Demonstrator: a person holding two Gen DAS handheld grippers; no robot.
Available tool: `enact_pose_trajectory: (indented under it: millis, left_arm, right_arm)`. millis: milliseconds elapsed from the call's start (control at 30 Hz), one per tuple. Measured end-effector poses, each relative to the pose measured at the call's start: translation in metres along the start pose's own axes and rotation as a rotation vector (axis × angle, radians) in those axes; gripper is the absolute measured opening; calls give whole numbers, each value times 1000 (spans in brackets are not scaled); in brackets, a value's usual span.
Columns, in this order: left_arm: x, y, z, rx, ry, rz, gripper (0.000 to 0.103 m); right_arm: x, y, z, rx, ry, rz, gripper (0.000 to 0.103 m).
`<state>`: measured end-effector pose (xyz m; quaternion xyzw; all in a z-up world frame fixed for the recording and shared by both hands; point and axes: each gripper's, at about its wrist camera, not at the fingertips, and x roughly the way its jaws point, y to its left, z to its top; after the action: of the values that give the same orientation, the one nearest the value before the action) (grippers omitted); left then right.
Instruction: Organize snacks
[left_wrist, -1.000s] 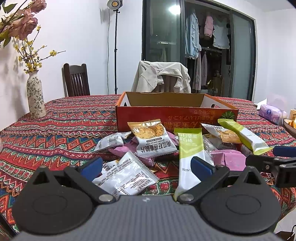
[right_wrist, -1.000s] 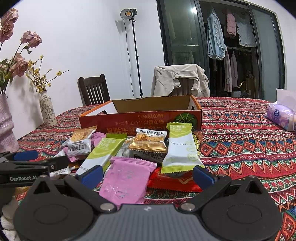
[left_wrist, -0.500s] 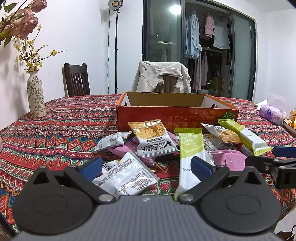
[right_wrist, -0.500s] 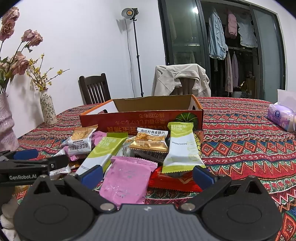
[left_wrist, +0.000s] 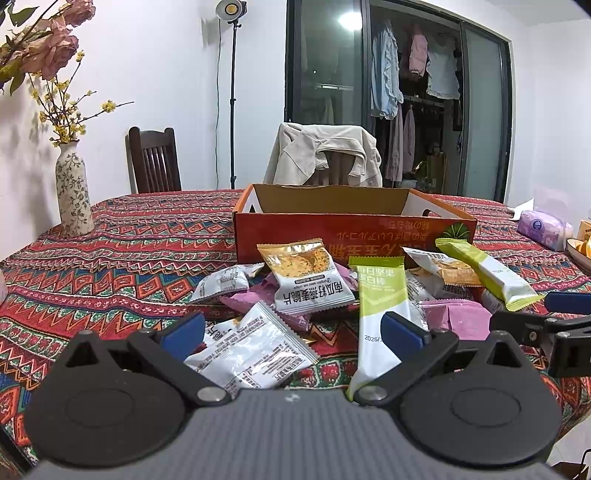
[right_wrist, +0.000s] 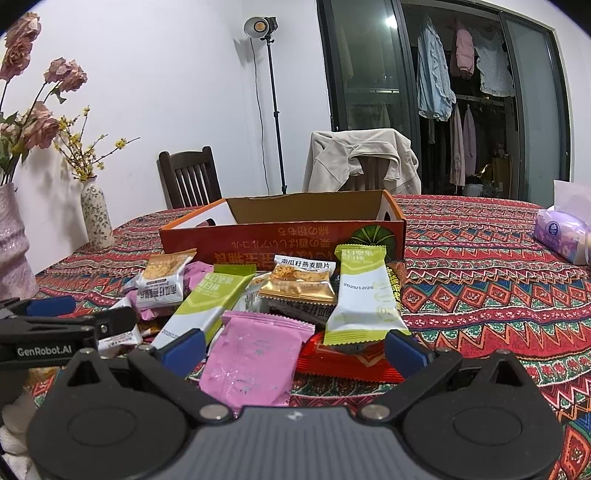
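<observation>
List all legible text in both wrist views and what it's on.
"GenRobot.AI": left claw, on its side, right wrist view.
"南瓜籽燕麦脆片": gold-topped snack packet.
"2025/12/25": green-and-white bar wrapper.
Orange box: large print upside down, not reliably readable.
Silver packet: print too small.

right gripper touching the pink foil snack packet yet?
Cannot tell. In the right wrist view the open right gripper frames the pink foil snack packet, but whether either finger touches it is unclear.

table (left_wrist: 147, 243) | on it: snack packets (left_wrist: 306, 280), box (left_wrist: 354, 236), vase (left_wrist: 74, 199)
</observation>
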<state>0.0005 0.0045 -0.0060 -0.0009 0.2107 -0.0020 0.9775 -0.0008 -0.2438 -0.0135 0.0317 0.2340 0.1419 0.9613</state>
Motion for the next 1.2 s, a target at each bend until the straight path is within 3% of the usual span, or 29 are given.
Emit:
enact_pose_trajectory:
  millis: [800,1000,1200]
  left_arm:
    - [-4,2,-1,-8,-1,4,103]
    - [-4,6,-2,-17,1,19,103]
    - [-2,11,-3,-30,8,29,103]
  right_arm:
    - [-2,3,-2,-12,0,8,103]
    - [0,12,-3,-30,19,39,91]
    - [14,23,-1,-31,74,42,88]
